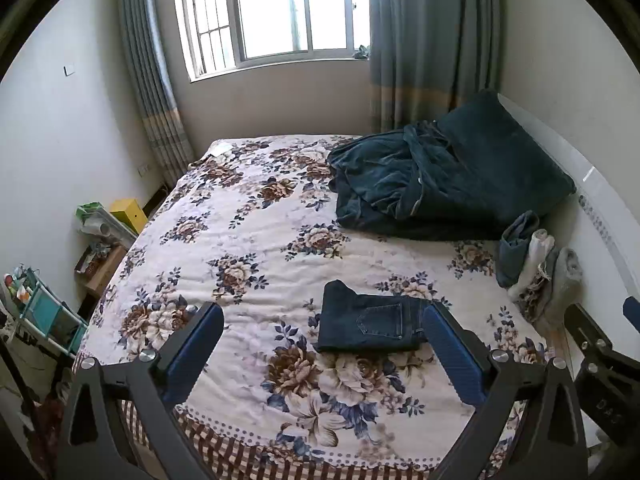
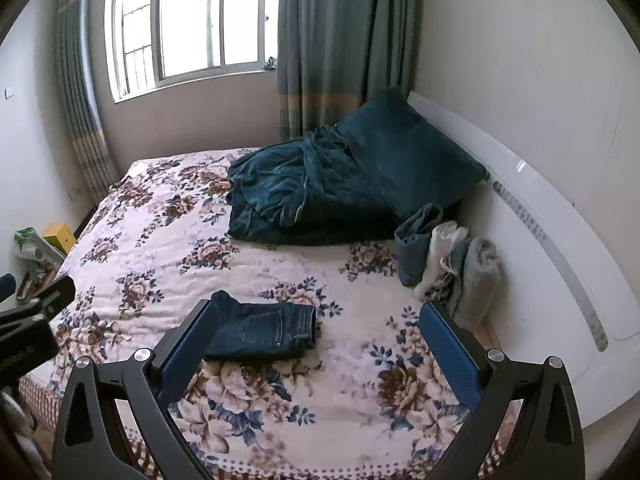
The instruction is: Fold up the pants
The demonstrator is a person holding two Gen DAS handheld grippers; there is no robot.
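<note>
Above the near edge of the bed, the left gripper (image 1: 324, 326) and the right gripper (image 2: 318, 326) both hover with jaws spread wide, grasping nothing. Between them, the folded dark blue denim pants (image 1: 370, 326) lie flat on the floral bedspread (image 1: 248, 216). Farther right sits a rumpled dark teal blanket (image 2: 320, 192), with small rolled garments (image 2: 448, 264) near the white headboard (image 2: 540, 216).

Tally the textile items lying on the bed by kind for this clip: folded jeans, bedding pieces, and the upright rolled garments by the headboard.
Folded dark jeans: 1
Teal pillow: 1
Teal blanket, crumpled: 1
Rolled garments standing by the headboard: 3, blue, white, grey
Total: 6, all resting on the floral bedspread
</note>
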